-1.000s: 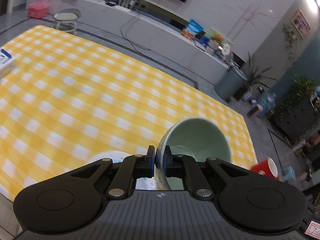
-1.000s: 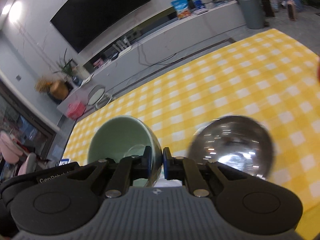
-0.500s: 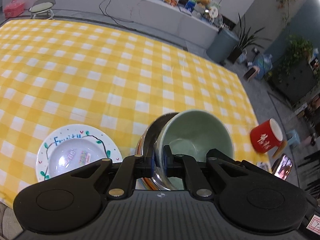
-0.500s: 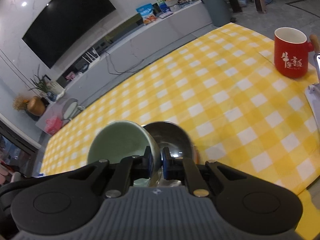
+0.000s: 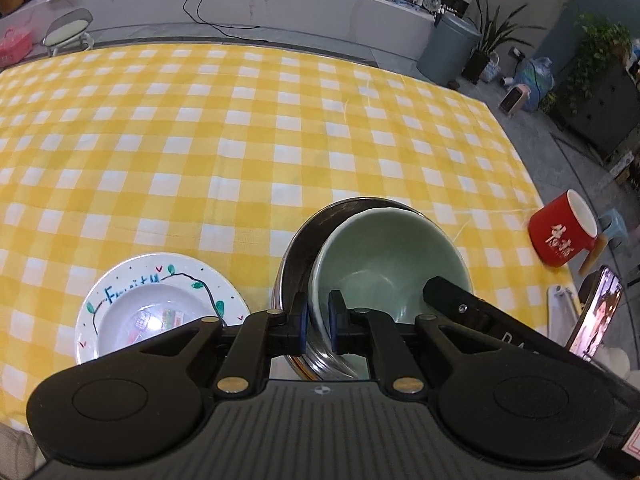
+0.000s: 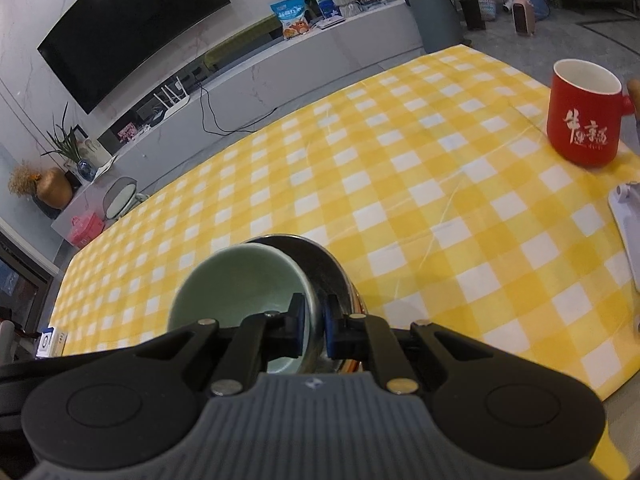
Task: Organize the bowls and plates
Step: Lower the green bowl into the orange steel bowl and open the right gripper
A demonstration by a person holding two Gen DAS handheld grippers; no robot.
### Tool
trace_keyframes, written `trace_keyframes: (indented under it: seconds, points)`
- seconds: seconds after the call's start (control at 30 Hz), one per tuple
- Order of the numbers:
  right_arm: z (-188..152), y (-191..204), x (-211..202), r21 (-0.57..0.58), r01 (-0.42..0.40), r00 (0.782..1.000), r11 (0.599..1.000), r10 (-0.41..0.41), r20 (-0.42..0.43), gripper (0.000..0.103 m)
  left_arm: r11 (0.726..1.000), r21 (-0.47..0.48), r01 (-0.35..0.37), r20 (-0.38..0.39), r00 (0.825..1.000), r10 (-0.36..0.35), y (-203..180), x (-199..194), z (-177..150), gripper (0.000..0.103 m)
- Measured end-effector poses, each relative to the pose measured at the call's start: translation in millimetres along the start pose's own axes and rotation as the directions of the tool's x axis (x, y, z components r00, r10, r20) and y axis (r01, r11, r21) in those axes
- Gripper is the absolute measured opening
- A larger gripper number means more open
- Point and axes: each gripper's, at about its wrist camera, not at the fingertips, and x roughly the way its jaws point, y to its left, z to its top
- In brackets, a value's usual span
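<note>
A pale green bowl point(image 5: 384, 256) point(image 6: 240, 280) lies tilted inside a steel bowl point(image 5: 304, 240) point(image 6: 320, 256) at the near edge of the yellow checked table. My left gripper point(image 5: 318, 320) has the green bowl's left rim between its pads, and its jaws are opening. My right gripper point(image 6: 314, 328) is shut on the opposite rim; one of its fingers point(image 5: 460, 308) shows in the left wrist view. A white plate point(image 5: 132, 268) painted with leaves and letters sits just left of the bowls. Something with an orange rim point(image 5: 298, 362) peeks out under the steel bowl.
A red mug point(image 5: 560, 236) point(image 6: 582, 120) stands near the table's right edge. Close to it, a phone point(image 5: 596, 320) leans on a white stand point(image 6: 626, 216). The checked cloth point(image 5: 240, 140) stretches far back and left. A bench, a bin and plants lie beyond the table.
Both grippers came down and forward with the green bowl, which now rests inside the steel bowl. The white plate and red mug have come fully into view.
</note>
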Motion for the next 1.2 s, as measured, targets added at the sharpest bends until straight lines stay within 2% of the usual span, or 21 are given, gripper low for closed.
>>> trace_keyframes:
  seconds: [0.3, 0.47, 0.53, 0.57, 0.63, 0.7, 0.77, 0.9, 1.03, 1.2]
  points:
    - [2, 0, 0, -0.014, 0.018, 1.0, 1.0, -0.018, 0.008, 0.012, 1.0, 0.019, 0.0, 0.009, 1.0, 0.0, -2, -5, -1, 0.014]
    - [3, 4, -6, -0.041, 0.013, 0.999, 0.999, -0.011, 0.044, 0.013, 0.999, 0.045, -0.022, 0.083, 0.996, 0.018, -3, -19, 2, 0.018]
    - [3, 8, -10, -0.064, 0.017, 0.998, 0.998, -0.012, 0.066, 0.018, 0.999, 0.047, -0.017, 0.092, 0.996, 0.013, -3, -23, 4, 0.018]
    - [3, 9, -12, -0.071, 0.015, 0.997, 0.997, -0.01, 0.07, 0.024, 0.999, 0.045, -0.013, 0.1, 0.995, 0.008, -2, -25, 4, 0.02]
    - [4, 8, -13, -0.073, 0.002, 0.997, 0.997, 0.003, 0.075, 0.026, 0.999, 0.048, -0.012, 0.121, 0.993, 0.006, -2, -30, 4, 0.026]
    - [4, 8, -14, -0.07, -0.008, 0.997, 0.998, 0.013, 0.077, 0.028, 0.998, 0.052, -0.017, 0.147, 0.989, 0.01, -1, -36, 3, 0.04]
    - [5, 8, -16, -0.069, -0.017, 0.996, 0.997, 0.023, 0.082, 0.032, 0.998, 0.056, -0.023, 0.171, 0.985, 0.013, 0, -40, 1, 0.048]
    - [7, 8, -21, -0.07, -0.027, 0.995, 0.997, 0.034, 0.096, 0.044, 0.999, 0.045, -0.008, 0.212, 0.977, -0.002, 5, -49, -2, 0.06]
    - [8, 4, -25, -0.058, -0.023, 0.994, 0.998, 0.029, 0.104, 0.055, 0.999, 0.0, 0.034, 0.23, 0.973, -0.033, 14, -53, -4, 0.065]
    - [10, -8, -21, -0.009, -0.021, 0.996, 1.0, 0.021, 0.086, 0.069, 0.993, -0.09, 0.08, 0.208, 0.976, -0.059, 30, -45, -8, 0.072]
